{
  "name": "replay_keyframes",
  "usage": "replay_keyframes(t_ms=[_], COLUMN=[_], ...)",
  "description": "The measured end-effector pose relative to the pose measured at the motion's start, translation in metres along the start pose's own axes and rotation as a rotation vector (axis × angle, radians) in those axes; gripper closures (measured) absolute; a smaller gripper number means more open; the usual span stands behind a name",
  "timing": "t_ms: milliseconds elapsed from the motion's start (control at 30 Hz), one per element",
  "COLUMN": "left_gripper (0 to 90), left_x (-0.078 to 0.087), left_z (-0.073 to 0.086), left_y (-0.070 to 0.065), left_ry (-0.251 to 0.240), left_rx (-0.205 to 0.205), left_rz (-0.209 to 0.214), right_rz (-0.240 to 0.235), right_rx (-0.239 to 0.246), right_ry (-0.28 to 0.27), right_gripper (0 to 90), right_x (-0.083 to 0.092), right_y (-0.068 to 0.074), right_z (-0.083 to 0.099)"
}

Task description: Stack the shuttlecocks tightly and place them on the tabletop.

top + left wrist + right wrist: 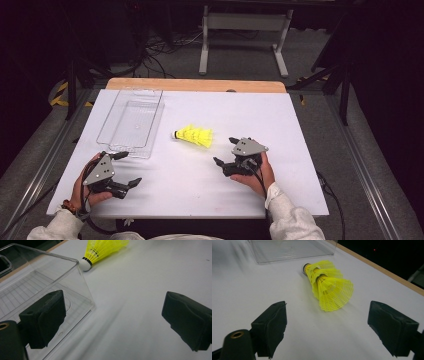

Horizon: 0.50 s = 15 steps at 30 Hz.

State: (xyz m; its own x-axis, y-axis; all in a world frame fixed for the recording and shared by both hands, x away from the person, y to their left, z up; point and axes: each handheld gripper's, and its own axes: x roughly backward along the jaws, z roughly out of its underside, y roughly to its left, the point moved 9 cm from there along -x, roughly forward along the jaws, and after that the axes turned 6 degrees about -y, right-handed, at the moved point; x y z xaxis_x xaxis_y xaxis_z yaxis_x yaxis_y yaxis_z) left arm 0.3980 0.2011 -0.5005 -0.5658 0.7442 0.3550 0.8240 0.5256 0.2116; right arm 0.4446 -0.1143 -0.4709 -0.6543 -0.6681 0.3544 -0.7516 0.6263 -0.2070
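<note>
A nested stack of yellow shuttlecocks (195, 135) lies on its side on the white table (290, 125), white cork end toward the clear plastic box (150, 125). My right gripper (225, 151) rests just right of the stack, open, jaws pointing at it. In the right gripper view the shuttlecocks (327, 287) lie a little ahead of my open right gripper (330, 325), with nothing between the pads. My left gripper (128, 169) sits open at the near end of the box. In the left gripper view my open left gripper (115, 315) holds nothing, the box corner (75, 282) stands beside its left jaw, and the shuttlecocks (102, 250) lie farther off.
The clear box (287, 250) is open-topped with a ribbed floor. A wooden strip (195, 85) runs along the table's far edge. Beyond it are a white metal stand (245, 30) and cables on the grey floor. Bare table lies to the right of my right hand.
</note>
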Motion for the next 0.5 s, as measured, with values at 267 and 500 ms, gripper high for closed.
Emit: replay_keyframes(t_ms=[267, 500], left_gripper=[6.0, 5.2], left_x=[0.002, 0.008], left_z=[0.000, -0.005], left_y=[0.000, 0.002], left_ry=[-0.007, -0.053], left_rx=[0.005, 0.030], left_rz=[-0.004, -0.019], right_rz=[0.030, 0.058], right_rx=[0.014, 0.008], right_ry=[-0.017, -0.030], right_gripper=[15.5, 15.2], right_x=[0.015, 0.024], right_y=[-0.001, -0.004], right_z=[0.006, 0.009])
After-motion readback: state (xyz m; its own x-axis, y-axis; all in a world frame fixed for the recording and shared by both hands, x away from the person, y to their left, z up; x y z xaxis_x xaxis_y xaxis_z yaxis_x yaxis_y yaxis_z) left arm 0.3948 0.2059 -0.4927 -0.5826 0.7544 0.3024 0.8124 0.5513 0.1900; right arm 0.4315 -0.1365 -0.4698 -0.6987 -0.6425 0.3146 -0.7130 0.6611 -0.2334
